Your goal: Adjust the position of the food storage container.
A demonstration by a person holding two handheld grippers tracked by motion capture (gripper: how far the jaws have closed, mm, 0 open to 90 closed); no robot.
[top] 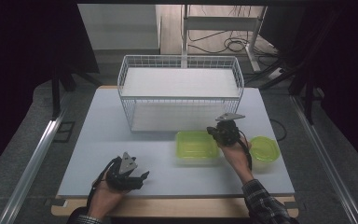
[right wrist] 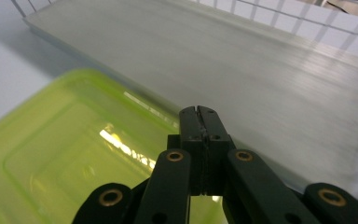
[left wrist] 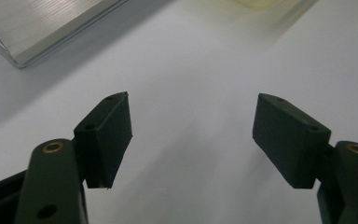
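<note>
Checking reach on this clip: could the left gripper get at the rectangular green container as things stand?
Probably yes. The left gripper is open over bare table, and nothing lies between it and the rectangular green container. The right gripper, shut, hovers at that container's far right edge.

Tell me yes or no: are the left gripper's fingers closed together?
No. In the left gripper view the left gripper has its two black fingers spread wide apart, with bare white table between them.

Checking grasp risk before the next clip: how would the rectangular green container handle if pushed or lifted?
The rectangular green container looks thin, translucent plastic, so probably light and slightly flexible. Its glossy lid suggests slippery contact. Low and flat, it would likely slide on the table, not tip.
</note>
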